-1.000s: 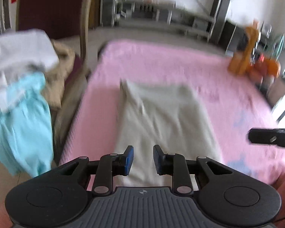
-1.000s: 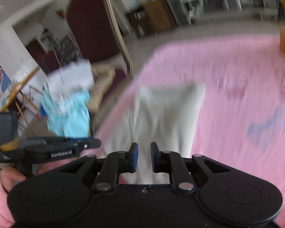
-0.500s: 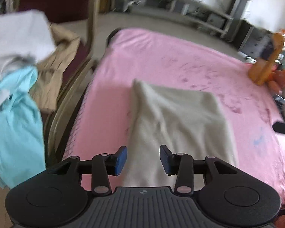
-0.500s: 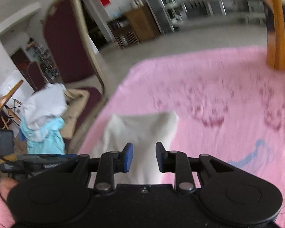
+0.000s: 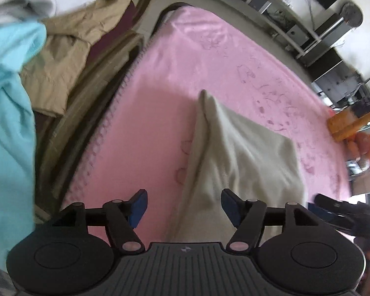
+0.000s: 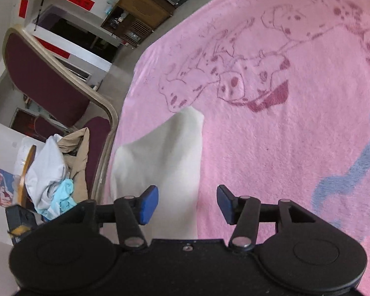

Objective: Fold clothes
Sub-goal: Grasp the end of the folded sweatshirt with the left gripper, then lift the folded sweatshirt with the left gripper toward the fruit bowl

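We see the pink blanket (image 5: 209,56) covering the table, printed with spotted dogs, and it fills most of both views. To its left stands a maroon chair (image 6: 44,79) heaped with clothes: a tan garment (image 5: 69,49), a light blue one (image 5: 7,98) and a white one (image 6: 46,167).

On the blanket lies the cream garment (image 5: 246,153), a long narrow panel with layers already laid over one another, its far end rising to a soft peak, its near end running under both claws.

What has changed: 1 second ago both claws were nearly closed above the near edge; half a second ago they were parting; now the left claw (image 5: 183,206) and the right claw (image 6: 187,204) both stand wide, holding nothing, and both have dropped closer to the cloth. The left one straddles the garment's left near edge, the right one its right near edge.

We judge this as a pair of hands setting up to pinch the 2 near corners, most likely to carry that end toward the far end. How many folds remain we cannot tell; the heaped clothes on the chair suggest more work waits.
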Demonstrator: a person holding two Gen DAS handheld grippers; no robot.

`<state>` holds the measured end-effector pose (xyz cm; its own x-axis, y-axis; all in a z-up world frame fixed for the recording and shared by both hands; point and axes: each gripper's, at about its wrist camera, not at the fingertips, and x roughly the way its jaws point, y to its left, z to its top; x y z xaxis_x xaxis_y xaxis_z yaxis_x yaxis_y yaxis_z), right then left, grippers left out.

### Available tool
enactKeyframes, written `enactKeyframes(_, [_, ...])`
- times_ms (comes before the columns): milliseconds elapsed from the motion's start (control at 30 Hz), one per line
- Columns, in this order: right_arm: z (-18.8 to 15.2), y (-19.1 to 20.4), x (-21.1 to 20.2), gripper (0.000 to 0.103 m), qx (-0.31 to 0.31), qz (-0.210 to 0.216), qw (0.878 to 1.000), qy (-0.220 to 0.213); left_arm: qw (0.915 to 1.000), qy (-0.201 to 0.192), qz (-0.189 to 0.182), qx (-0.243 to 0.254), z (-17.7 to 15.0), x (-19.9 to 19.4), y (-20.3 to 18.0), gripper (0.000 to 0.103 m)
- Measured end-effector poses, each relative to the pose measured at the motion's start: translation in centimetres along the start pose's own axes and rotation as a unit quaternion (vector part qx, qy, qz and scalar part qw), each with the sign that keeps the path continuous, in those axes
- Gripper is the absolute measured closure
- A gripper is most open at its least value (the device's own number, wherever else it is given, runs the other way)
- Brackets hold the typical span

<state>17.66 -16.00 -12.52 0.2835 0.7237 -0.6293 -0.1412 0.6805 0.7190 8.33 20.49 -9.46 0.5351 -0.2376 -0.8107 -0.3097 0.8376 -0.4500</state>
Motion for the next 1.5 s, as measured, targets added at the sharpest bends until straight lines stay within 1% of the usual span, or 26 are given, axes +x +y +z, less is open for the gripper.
enactKeyframes(100, [0.0, -0.5, 1.1, 0.053, 0.021, 0.026, 0.999, 0.015, 0.9998, 0.009, -0.015, -0.012, -0.1, 0.5, 0.2, 0.037])
enactKeyframes(200, [-0.3, -0.5, 2.1, 0.054, 0.025, 0.035, 0.999, 0.031, 0.9996, 0.013, -0.018, -0.020, 0.2, 1.0, 0.4, 0.036])
enactKeyframes(233, [-0.4, -0.5, 2.4, 0.054, 0.025, 0.038, 0.998, 0.037, 0.9995, 0.013, -0.020, -0.020, 0.3, 1.2, 0.4, 0.034])
enactKeyframes(333, [-0.4, -0.9, 2.8, 0.054, 0.040, 0.057, 0.997, 0.036, 0.9994, 0.008, -0.030, -0.018, 0.8, 1.8, 0.1, 0.033])
enactKeyframes(433, [-0.5, -1.4, 3.1, 0.054, 0.056, 0.076, 0.995, 0.033, 0.9984, 0.009, -0.053, -0.015, 1.4, 2.8, -0.4, 0.033])
enactKeyframes(467, [-0.5, -1.7, 3.1, 0.054, 0.061, 0.081, 0.994, 0.032, 0.9981, 0.012, -0.059, -0.010, 1.4, 3.0, -0.7, 0.033])
enactKeyframes(500, [-0.6, -1.9, 3.1, 0.054, 0.066, 0.086, 0.994, 0.030, 0.9979, 0.014, -0.063, -0.004, 1.4, 3.3, -1.1, 0.030])
enactKeyframes(567, [-0.7, -2.3, 3.1, 0.055, 0.077, 0.096, 0.992, 0.026, 0.9977, 0.016, -0.066, 0.010, 1.3, 3.5, -1.7, 0.030])
enactKeyframes(600, [-0.9, -1.9, 3.0, 0.055, 0.067, 0.087, 0.994, 0.020, 0.9980, 0.013, -0.060, 0.016, 1.1, 3.5, -2.0, 0.037])
enactKeyframes(633, [-1.1, -1.5, 2.9, 0.055, 0.055, 0.077, 0.995, 0.013, 0.9985, 0.006, -0.050, 0.021, 0.8, 3.3, -2.3, 0.052])
enactKeyframes(733, [-1.7, -0.2, 2.6, 0.067, 0.022, 0.046, 0.999, -0.006, 0.9989, -0.015, -0.020, 0.039, 0.1, 2.7, -3.2, 0.068])
enactKeyframes(767, [-1.9, 0.2, 2.5, 0.071, 0.011, 0.036, 0.999, -0.012, 0.9985, -0.024, -0.012, 0.048, -0.2, 2.4, -3.6, 0.072])
enactKeyframes(833, [-2.3, 1.1, 2.3, 0.074, -0.011, 0.015, 1.000, -0.025, 0.9963, -0.045, 0.007, 0.073, -0.8, 1.4, -4.8, 0.081])
enactKeyframes(867, [-2.5, 1.5, 2.2, 0.077, -0.022, 0.005, 0.999, -0.031, 0.9949, -0.057, 0.010, 0.083, -1.2, 0.7, -5.4, 0.081])
enactKeyframes(933, [-3.0, 2.5, 1.6, 0.079, -0.039, -0.012, 0.998, -0.046, 0.9916, -0.082, 0.011, 0.099, -1.9, -0.9, -6.7, 0.082])
enactKeyframes(1000, [-3.5, 3.8, -0.6, 0.080, -0.051, -0.012, 0.996, -0.067, 0.9876, -0.108, 0.007, 0.114, -2.6, -2.7, -8.0, 0.083])
enactKeyframes(1067, [-3.8, 4.8, -3.7, 0.080, -0.067, -0.006, 0.994, -0.090, 0.9827, -0.134, -0.013, 0.127, -3.5, -5.1, -9.7, 0.083])
enactKeyframes(1167, [-4.5, 5.7, -9.5, 0.080, -0.080, 0.002, 0.988, -0.135, 0.9715, -0.162, -0.044, 0.168, -5.1, -7.9, -13.5, 0.083])
enactKeyframes(1233, [-5.1, 5.7, -13.7, 0.080, -0.079, 0.000, 0.983, -0.169, 0.9617, -0.177, -0.068, 0.198, -6.3, -9.4, -16.7, 0.083])
enactKeyframes(1300, [-6.0, 5.4, -17.6, 0.080, -0.078, -0.012, 0.976, -0.201, 0.9534, -0.186, -0.092, 0.220, -7.5, -9.9, -19.9, 0.082])
enactKeyframes(1367, [-6.7, 4.2, -21.6, 0.080, -0.072, -0.025, 0.970, -0.232, 0.9471, -0.185, -0.119, 0.234, -8.8, -9.7, -23.0, 0.082])
enactKeyframes(1500, [-7.5, 1.0, -28.0, 0.080, -0.058, -0.069, 0.955, -0.283, 0.9375, -0.168, -0.157, 0.262, -11.4, -7.0, -28.7, 0.082])
